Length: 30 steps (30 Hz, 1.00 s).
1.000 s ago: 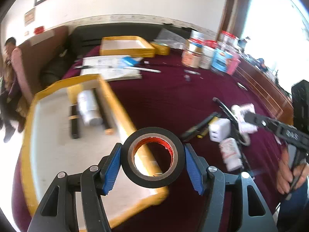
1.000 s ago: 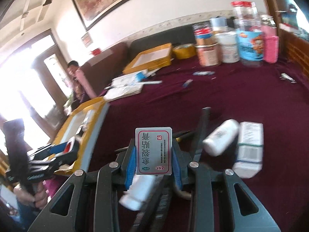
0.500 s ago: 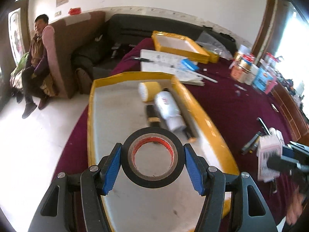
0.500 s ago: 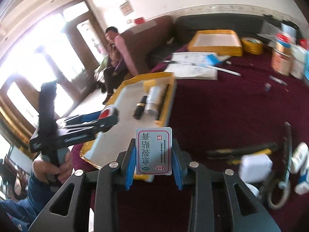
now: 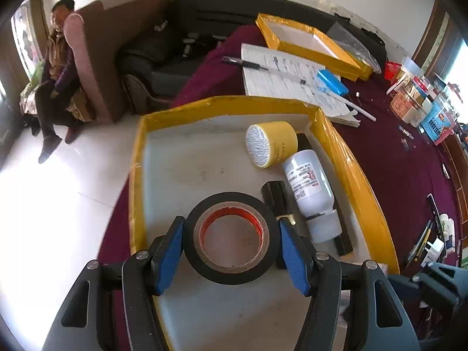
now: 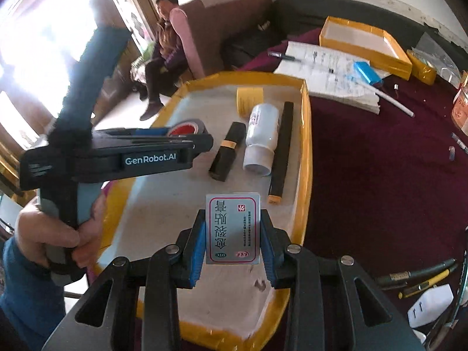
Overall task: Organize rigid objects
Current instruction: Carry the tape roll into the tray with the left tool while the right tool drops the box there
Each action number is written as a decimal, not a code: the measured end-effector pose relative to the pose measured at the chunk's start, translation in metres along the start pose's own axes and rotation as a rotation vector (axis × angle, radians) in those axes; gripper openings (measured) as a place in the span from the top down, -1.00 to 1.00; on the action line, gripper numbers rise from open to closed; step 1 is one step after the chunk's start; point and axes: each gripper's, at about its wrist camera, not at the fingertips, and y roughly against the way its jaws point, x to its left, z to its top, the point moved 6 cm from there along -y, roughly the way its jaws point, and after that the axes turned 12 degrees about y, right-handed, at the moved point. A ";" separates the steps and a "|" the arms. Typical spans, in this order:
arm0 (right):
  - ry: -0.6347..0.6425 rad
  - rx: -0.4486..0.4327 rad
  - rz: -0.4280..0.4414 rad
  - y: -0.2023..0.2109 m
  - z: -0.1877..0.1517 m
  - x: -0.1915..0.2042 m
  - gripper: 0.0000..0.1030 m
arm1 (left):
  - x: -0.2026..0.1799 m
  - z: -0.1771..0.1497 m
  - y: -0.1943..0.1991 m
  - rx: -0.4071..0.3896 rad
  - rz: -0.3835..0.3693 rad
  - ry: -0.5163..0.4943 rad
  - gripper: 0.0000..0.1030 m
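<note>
While both grippers hang over it, the tray [image 5: 362, 181], yellow-rimmed with a pale floor, sits on the maroon table [image 5: 395, 158] and fills the space beyond either pair of jaws. Left gripper [image 5: 231, 242]: jaws clamped on a black tape roll [image 5: 231, 204], blue pads pressed to its two sides, the roll's open core facing the camera, above the tray floor; whether it touches the floor cannot be told. Right gripper [image 6: 232, 237]: jaws closed on a small white box [image 6: 233, 228] with red print, held upright between the pads over the tray's near end. Lying in the tray beyond the left jaws and to their right: a white bottle [image 5: 310, 193], on its side; a yellow tape roll [image 5: 272, 143] just past the bottle's far end; a black tube [image 5: 276, 199] with a gold band, beside the bottle and directly behind the held roll. From the right gripper's view a long black bar [image 6: 282, 146] lies along the tray's right wall, past the jaws. A hand [image 6: 49, 234] grips the left gripper's handle.
</note>
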 end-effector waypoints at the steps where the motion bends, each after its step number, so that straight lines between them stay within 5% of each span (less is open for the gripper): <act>1: 0.000 0.008 -0.005 -0.004 0.002 0.000 0.37 | -0.001 0.001 -0.003 -0.001 0.007 -0.001 -0.30; 17: 0.002 -0.005 -0.023 -0.020 0.006 -0.001 0.31 | -0.005 0.004 0.002 -0.010 -0.036 0.037 -0.31; 30: -0.061 -0.118 0.043 0.038 -0.011 -0.024 0.22 | -0.042 -0.025 0.049 -0.075 -0.129 -0.023 -0.32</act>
